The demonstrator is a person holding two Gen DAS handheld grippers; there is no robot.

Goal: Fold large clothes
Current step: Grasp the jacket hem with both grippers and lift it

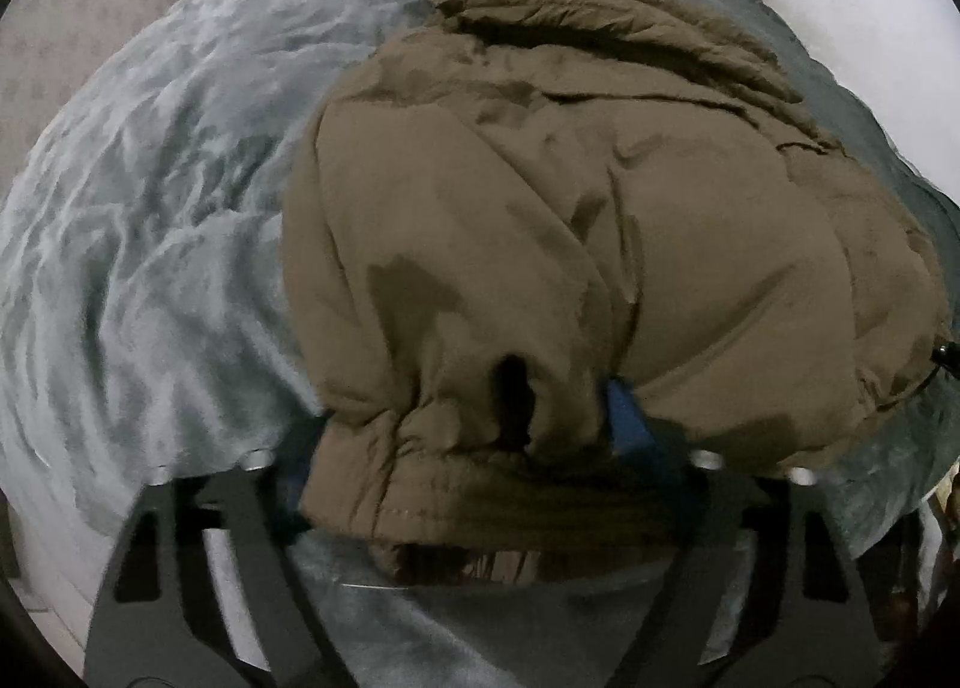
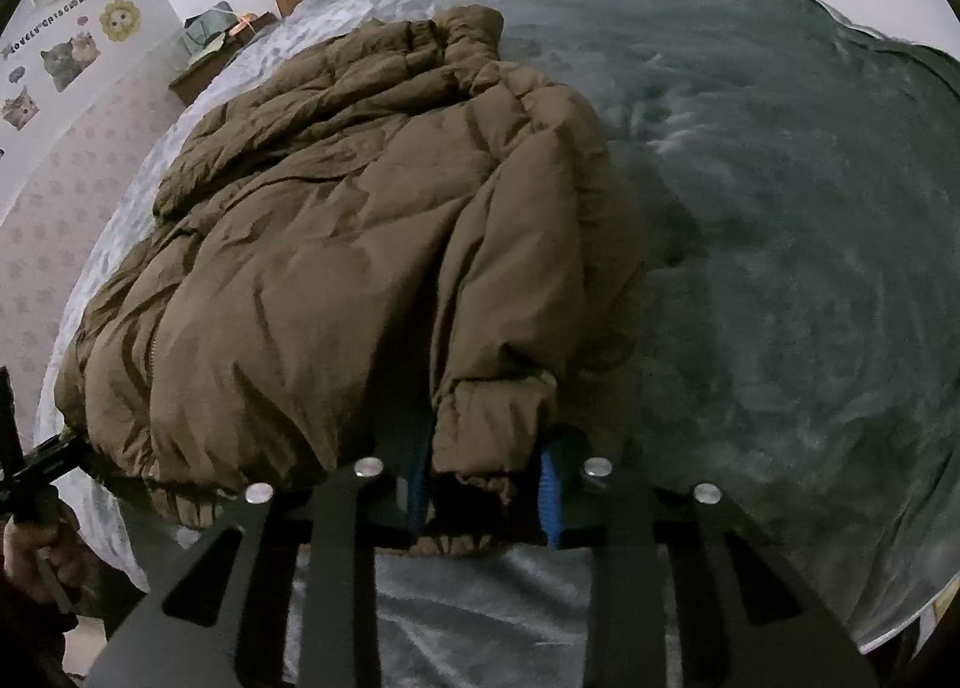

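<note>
Brown puffer jacket point(image 1: 570, 220) lying bunched at near edge of grey-blanketed bed point(image 1: 150, 268). Likely light, soft, springy and a bit slick; best gripped at hem or cuffs, not the puffy body. Left gripper point(image 1: 474, 436) about half open, bunched hem between the jaws. Right gripper point(image 2: 486, 478) narrowed onto a sleeve cuff point(image 2: 486, 424), pads pressing.

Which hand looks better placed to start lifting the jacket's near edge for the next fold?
Probably the right: the right tool has the sleeve cuff squarely between both blue pads. The left tool straddles a thick bunch of jacket that hides one pad.
</note>
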